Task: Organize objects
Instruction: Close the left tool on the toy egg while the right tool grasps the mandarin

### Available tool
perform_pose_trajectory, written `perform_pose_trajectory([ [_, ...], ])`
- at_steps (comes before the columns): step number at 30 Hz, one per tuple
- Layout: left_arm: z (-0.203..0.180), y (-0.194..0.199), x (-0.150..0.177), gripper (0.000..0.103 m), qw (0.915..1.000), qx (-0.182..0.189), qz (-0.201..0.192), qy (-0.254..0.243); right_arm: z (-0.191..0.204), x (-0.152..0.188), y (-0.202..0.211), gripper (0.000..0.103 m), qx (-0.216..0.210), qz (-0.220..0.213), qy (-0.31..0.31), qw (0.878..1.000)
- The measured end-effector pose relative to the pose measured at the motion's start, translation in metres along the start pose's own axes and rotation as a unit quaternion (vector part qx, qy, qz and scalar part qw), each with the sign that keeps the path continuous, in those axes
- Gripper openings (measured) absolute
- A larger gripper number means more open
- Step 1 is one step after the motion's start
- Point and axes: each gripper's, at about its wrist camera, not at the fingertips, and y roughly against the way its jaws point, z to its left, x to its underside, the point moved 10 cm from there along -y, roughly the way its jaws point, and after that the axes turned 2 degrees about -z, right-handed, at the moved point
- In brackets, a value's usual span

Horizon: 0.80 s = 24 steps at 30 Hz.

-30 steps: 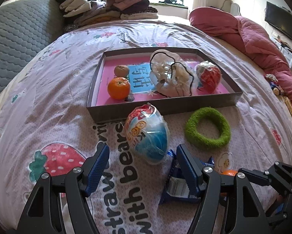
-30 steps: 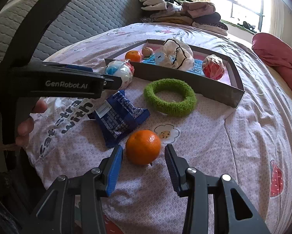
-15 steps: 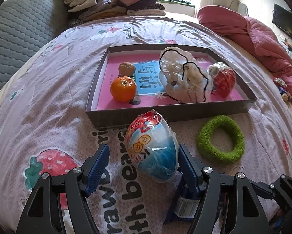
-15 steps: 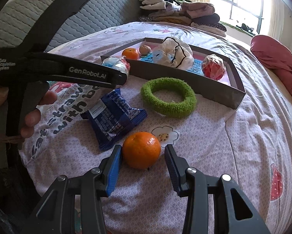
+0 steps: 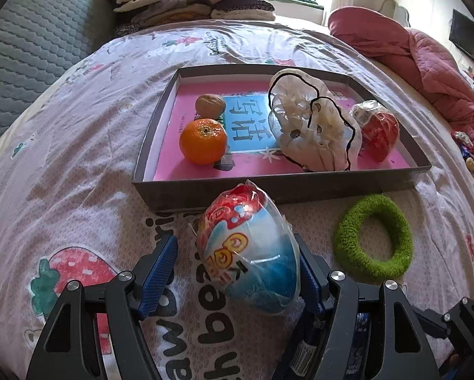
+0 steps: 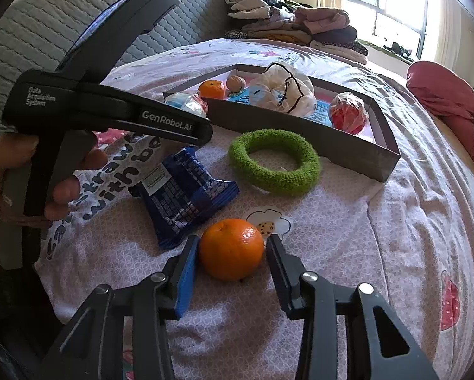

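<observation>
A wrapped toy egg, red on top and blue below, lies on the bedspread between the fingers of my left gripper. The jaws are open; the right finger touches the egg and the left stands apart. My right gripper is open around an orange on the bed, its fingers close beside it. A grey box with a pink floor lies just beyond the egg. It holds an orange, a walnut, a white bag and a red wrapped ball.
A green fuzzy ring and a blue snack packet lie on the bed in front of the box. Folded clothes are stacked at the bed's far end. A pink quilt lies at the right.
My left gripper has moved forward around the toy egg, which now sits deeper between the fingers. My right gripper has moved in around the orange.
</observation>
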Motion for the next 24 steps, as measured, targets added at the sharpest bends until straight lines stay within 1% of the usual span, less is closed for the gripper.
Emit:
perform_pose_trajectory([
  [1, -0.001, 0.000, -0.001, 0.072, 1.0000, 0.002, -0.002, 0.000, 0.000, 0.000, 0.000, 0.041, 0.000, 0.000, 0.000, 1.000],
  [3, -0.001, -0.001, -0.001, 0.066, 1.0000, 0.005, -0.004, 0.001, 0.001, 0.000, 0.000, 0.040, -0.002, 0.000, 0.000, 1.000],
  [4, -0.002, -0.001, -0.001, 0.059, 0.9999, 0.011, -0.004, 0.002, 0.001, 0.000, 0.000, 0.040, -0.002, 0.000, 0.000, 1.000],
  [5, -0.003, 0.000, -0.001, 0.055, 0.9999, 0.015, -0.004, 0.003, 0.001, 0.000, 0.000, 0.040, -0.002, 0.000, 0.000, 1.000],
  [15, -0.008, 0.005, 0.000, 0.053, 0.9997, 0.023, -0.012, -0.003, 0.000, 0.001, 0.001, 0.039, -0.009, -0.002, -0.010, 1.000],
  [24, -0.014, 0.030, 0.006, 0.053, 0.9989, 0.032, -0.029, -0.017, -0.008, -0.001, 0.006, 0.039, -0.008, -0.009, -0.024, 1.000],
])
